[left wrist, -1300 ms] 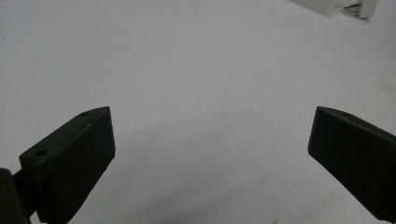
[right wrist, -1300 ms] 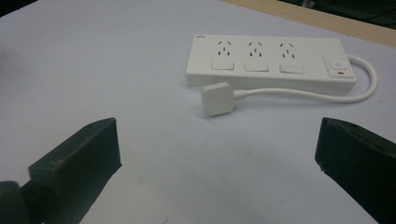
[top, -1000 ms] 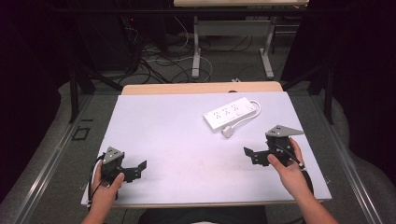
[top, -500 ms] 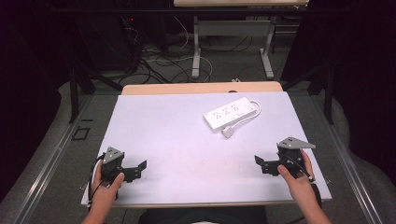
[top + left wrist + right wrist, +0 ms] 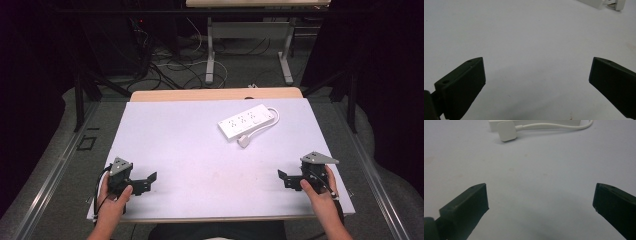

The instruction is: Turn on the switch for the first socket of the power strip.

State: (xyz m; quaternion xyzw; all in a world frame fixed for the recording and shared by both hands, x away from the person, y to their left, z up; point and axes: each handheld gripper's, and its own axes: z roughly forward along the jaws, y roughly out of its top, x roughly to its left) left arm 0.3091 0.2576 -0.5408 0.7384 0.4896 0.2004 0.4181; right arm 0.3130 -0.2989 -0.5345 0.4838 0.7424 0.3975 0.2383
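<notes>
The power strip is white and lies flat on the far right part of the desk, turned a bit so one end points to the far right. Its white cord loops round that far end and comes back along the near side, and the white plug at the end of the cord rests on the desk just beside the strip's near edge. In the right tool's view the plug lies flat with the cord running off to the right along the strip. In the left tool's view a corner of the strip and the plug peek in at the top right. The desk top is pale and bare around the strip. The right tool sits near the front right corner of the desk, held by the person's right hand, well apart from the strip. Its two black jaws are spread wide and hold nothing, with bare desk between them. The left tool sits near the front left corner, held by the left hand. Its jaws are spread wide too and hold nothing. Both tools point in toward the middle of the desk. A grey floor with dark cables lies past the far edge.
</notes>
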